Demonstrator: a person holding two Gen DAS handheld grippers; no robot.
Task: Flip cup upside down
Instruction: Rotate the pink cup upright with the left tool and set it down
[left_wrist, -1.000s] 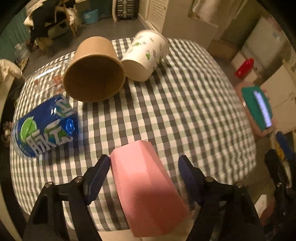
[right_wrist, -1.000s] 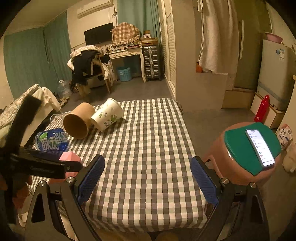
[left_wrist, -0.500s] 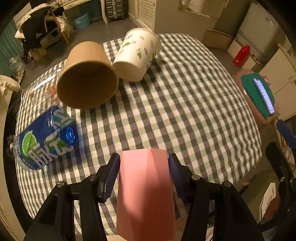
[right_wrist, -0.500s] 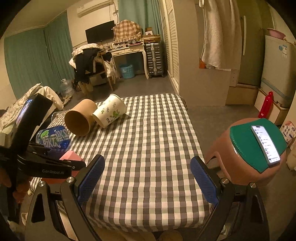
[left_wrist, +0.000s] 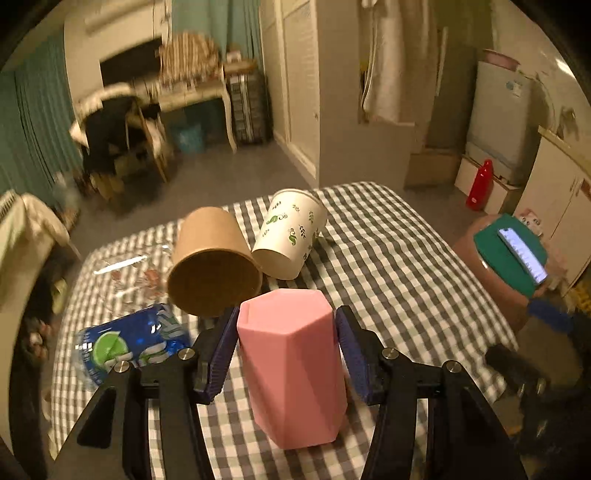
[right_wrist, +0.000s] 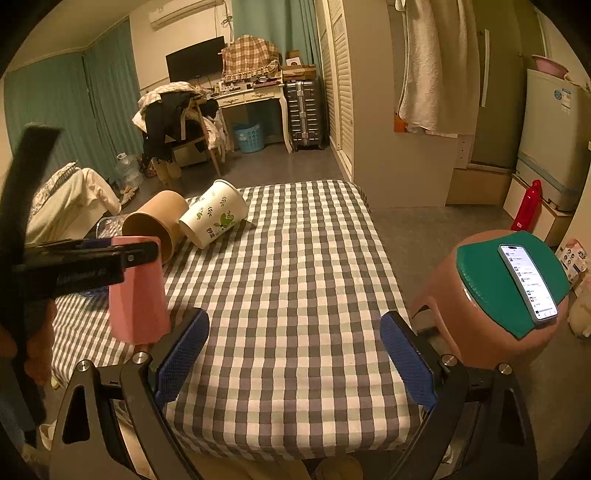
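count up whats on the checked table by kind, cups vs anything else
Cups: 3 (pink cup in the left gripper, brown paper cup, white leaf-print cup, the last two on their sides)
Blue cans: 1
Clear plastic items: 1, too blurred to identify
Total: 5

A lived-in bedroom: desk (right_wrist: 251, 98), clothes-draped chair (right_wrist: 173, 118), suitcase (right_wrist: 304, 112), checked-cloth table (right_wrist: 295, 295).

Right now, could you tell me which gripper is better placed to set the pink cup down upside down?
Left. The left gripper is shut on the pink cup, standing over the checked table. The right gripper is open, holds nothing and sits off to the side.
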